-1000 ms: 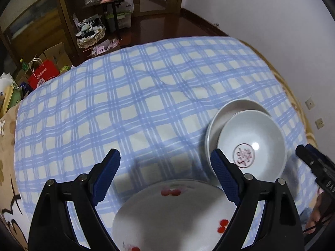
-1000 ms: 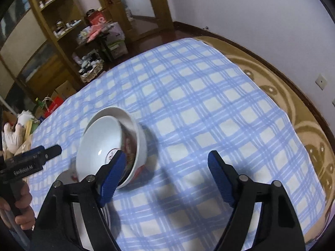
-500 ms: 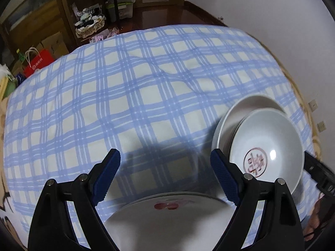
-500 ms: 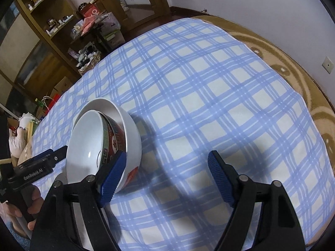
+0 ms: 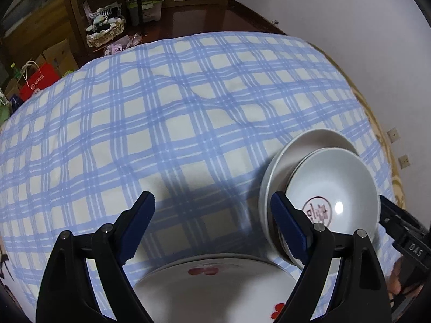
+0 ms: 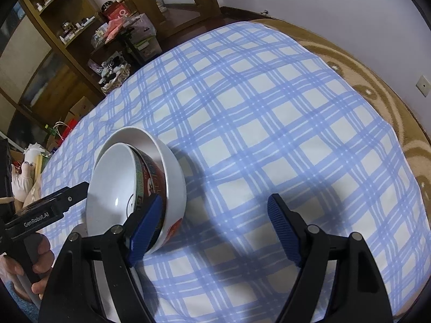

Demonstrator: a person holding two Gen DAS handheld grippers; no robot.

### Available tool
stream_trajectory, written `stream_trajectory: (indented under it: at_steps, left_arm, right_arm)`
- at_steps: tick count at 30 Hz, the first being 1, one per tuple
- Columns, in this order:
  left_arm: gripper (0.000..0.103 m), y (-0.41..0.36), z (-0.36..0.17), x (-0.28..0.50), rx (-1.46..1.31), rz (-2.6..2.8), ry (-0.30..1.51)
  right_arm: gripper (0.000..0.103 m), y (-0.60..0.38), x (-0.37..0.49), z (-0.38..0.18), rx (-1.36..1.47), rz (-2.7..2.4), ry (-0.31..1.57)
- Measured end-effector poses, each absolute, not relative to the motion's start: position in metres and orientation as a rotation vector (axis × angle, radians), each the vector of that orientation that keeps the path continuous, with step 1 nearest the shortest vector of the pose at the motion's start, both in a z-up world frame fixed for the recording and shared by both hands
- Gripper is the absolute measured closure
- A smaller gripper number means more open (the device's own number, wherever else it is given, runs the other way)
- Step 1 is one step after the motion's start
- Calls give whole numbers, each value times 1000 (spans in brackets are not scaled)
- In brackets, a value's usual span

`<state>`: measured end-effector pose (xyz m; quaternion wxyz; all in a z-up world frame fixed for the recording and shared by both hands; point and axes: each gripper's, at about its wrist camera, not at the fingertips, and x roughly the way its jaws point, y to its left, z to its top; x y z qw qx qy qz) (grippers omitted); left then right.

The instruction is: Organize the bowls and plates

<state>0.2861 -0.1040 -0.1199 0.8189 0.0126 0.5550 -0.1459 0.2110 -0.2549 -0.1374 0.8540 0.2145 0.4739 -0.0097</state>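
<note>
Two nested bowls lean on the blue checked cloth: an inner bowl (image 5: pixel 334 185) with a red emblem inside sits in a larger white bowl (image 5: pixel 309 145). A white plate (image 5: pixel 215 290) with red cherry prints lies just under my left gripper (image 5: pixel 212 215), which is open with only cloth between its pads. In the right wrist view the inner bowl (image 6: pixel 113 188) has a dark patterned outside and rests in the white bowl (image 6: pixel 175 177). My right gripper (image 6: pixel 215 218) is open and empty, its left pad (image 6: pixel 145 228) in front of the bowls' near side.
The checked tablecloth (image 6: pixel 269 123) covers a round table with a brown patterned border (image 6: pixel 377 86) near a white wall. Wooden shelves (image 6: pixel 54 53) and floor clutter with a red bag (image 5: pixel 37 80) stand beyond the far edge. A hand (image 6: pixel 37 269) holds the other gripper (image 6: pixel 48 210) at left.
Both grippers have come lower and closer to the cloth. The plate has slid toward the bottom of the left view, and the bowls look larger. Jaws stay as wide.
</note>
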Motion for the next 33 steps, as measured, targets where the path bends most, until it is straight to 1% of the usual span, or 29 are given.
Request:
stream_trajectory:
  at_steps: [5,7,8,9,10,11,12,14,15,16,18,22,24,26,27,33]
  left_arm:
    - [18,-105,-125,288,25,-299,1183]
    - [25,-107,-125,287,37,-310,1182]
    - [32,-110,-124,287,46,-317,1179]
    - [41,-114,-123,286,60,-328,1175]
    - [46,-117,-121,285,69,-339,1175]
    - [58,-121,-120,285,73,-348,1178]
    - [67,-125,-120,285,69,-361,1184]
    - [73,-128,-119,285,52,-361,1191]
    - [77,-129,-119,286,37,-364,1194]
    - [79,-129,-119,286,28,-367,1199]
    - [83,-128,-119,287,12,-376,1204]
    - [89,-130,-120,287,5,-394,1211]
    - [95,-133,-119,286,29,-407,1203]
    - [99,-136,-119,284,47,-424,1193]
    - [99,-137,-120,283,51,-424,1190]
    - [100,-138,-125,288,39,-427,1211]
  right_arm:
    - [19,-256,215,-140,461,-22,1022]
    - [23,-255,217,-139,452,-12,1025]
    - [27,-254,217,-138,451,-6,1024]
    - [31,-253,217,-137,451,-3,1022]
    - [38,-251,217,-136,451,3,1021]
    - [40,-249,218,-134,450,9,1021]
    - [44,-247,219,-134,446,12,1022]
    - [51,-244,219,-131,435,16,1021]
    - [56,-242,219,-130,432,20,1022]
    - [59,-241,219,-129,433,22,1023]
    - [62,-238,220,-128,430,22,1025]
    - [63,-236,223,-127,429,6,1047]
    - [63,-233,224,-126,415,-5,1062]
    - [66,-230,225,-126,406,-14,1069]
    - [68,-229,225,-126,412,-19,1073]
    - [68,-228,229,-126,440,-50,1112]
